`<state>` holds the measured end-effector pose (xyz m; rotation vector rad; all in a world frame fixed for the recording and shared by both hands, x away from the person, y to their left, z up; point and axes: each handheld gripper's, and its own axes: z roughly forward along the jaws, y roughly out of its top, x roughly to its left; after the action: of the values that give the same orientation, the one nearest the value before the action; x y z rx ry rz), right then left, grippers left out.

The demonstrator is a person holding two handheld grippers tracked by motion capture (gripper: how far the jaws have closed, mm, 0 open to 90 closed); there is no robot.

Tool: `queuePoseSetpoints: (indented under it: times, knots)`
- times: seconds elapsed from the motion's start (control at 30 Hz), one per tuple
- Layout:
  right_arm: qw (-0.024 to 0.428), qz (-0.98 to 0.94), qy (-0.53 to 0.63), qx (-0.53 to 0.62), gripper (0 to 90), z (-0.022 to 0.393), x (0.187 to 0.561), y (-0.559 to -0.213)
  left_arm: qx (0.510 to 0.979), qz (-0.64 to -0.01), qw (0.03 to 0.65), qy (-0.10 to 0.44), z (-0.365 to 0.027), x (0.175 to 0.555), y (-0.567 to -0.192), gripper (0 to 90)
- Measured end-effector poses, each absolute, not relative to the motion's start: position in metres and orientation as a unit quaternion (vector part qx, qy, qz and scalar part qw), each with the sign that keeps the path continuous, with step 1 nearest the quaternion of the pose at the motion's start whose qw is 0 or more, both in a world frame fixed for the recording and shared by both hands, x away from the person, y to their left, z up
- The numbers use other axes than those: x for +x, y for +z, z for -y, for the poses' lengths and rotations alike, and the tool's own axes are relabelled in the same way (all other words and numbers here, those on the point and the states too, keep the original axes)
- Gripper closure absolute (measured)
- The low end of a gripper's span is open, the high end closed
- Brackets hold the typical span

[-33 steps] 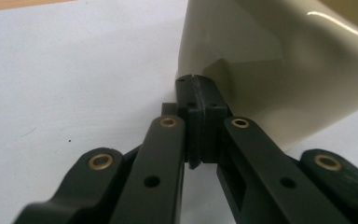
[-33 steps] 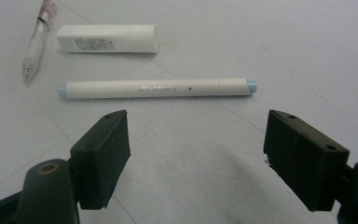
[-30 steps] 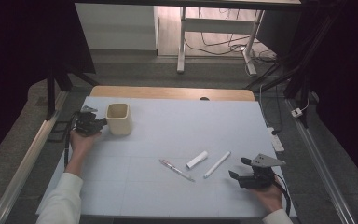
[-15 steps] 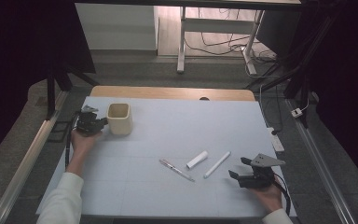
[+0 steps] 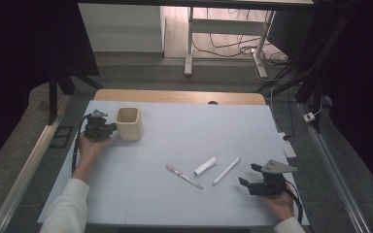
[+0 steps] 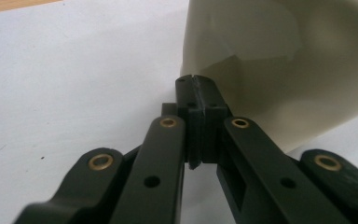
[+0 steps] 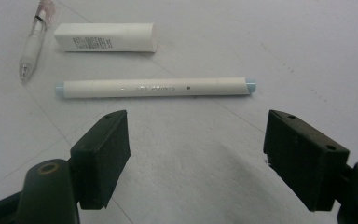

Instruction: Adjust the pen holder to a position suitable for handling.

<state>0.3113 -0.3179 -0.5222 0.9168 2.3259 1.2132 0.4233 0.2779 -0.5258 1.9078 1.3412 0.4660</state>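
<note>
Nothing has shifted in the last second. Your left tool point(image 6: 196, 100), jaws pressed together, rests against the cream cup point(image 5: 128, 123) at far left. Your right tool point(image 7: 198, 158) gapes wide just short of the white marker point(image 7: 154, 87), so that pickup hasn't begun.

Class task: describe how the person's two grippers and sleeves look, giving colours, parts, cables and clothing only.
Both grippers are black. The left gripper has brass-coloured pivot rings on its linked arms. The right gripper has blocky black pads and a grey three-cornered plate on top. A black cable trails from the left. The sleeves are white.
</note>
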Motion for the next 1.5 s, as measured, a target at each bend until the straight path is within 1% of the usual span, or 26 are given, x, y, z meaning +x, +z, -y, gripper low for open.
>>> queuePoseSetpoints:
  times: [0.43,1.5]
  knots:
    - [0.180,-0.824,0.427,0.325,22.5,0.318,0.311,-0.522,0.750,-0.517,0.375,0.173,-0.267,0.425,-0.525,89.1]
    - [0.179,-0.826,0.424,0.325,22.4,0.318,0.312,-0.523,0.772,-0.487,0.375,0.162,-0.222,0.435,-0.522,89.0]
